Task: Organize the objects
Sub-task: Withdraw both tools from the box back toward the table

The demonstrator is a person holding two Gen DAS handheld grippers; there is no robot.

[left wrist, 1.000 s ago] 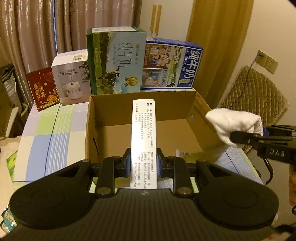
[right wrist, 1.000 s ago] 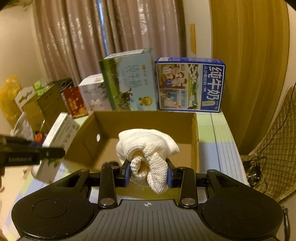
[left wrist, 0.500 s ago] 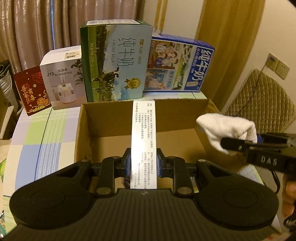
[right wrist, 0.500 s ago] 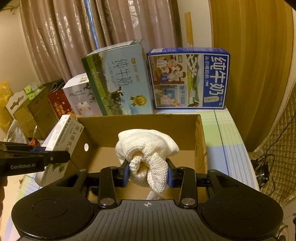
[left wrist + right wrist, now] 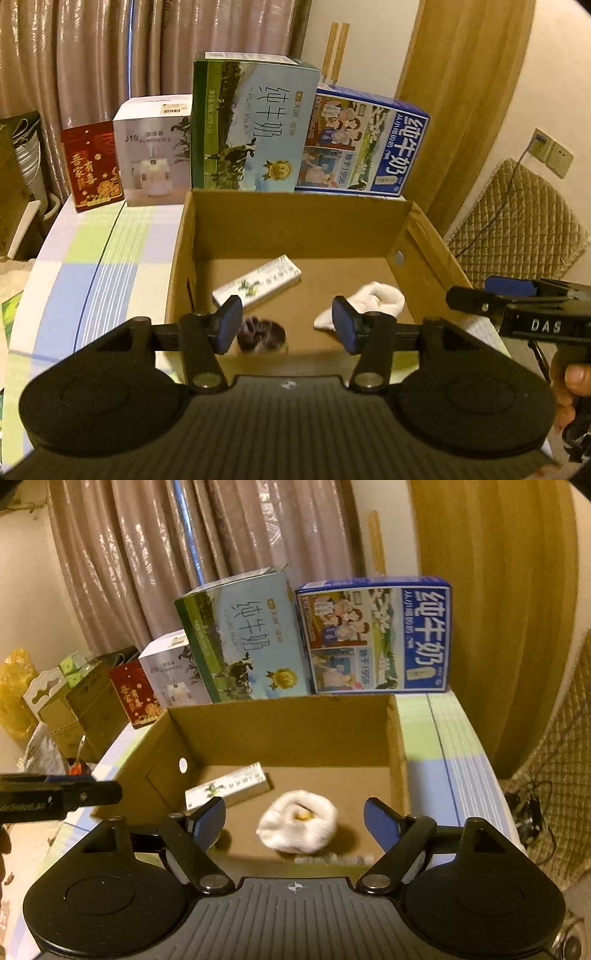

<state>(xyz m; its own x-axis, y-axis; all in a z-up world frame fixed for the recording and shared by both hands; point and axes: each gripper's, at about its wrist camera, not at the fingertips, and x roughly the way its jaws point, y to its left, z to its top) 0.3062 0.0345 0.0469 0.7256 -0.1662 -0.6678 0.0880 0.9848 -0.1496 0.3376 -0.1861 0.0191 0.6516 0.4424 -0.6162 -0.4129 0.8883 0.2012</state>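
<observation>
Left tool (image 5: 287, 324) spread wide, gripping nothing; right tool (image 5: 294, 824) just as wide and bare. Below them, inside the cardboard box (image 5: 295, 225): white sock bundle (image 5: 297, 825), soft and light, pinch its bulk; slim carton (image 5: 257, 284), stiff, light, take its long sides; and a dark furry ball (image 5: 261, 335).

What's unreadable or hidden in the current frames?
- Dark fuzzy object in the brown cardboard box, left wrist view: blurred, partly behind the left gripper, identity unclear.
- Yellowish spot in the white knitted cloth, right wrist view: motion-blurred.
- Small print on the long white carton: too small.
- Box's near wall: cut off by both gripper bodies.
</observation>
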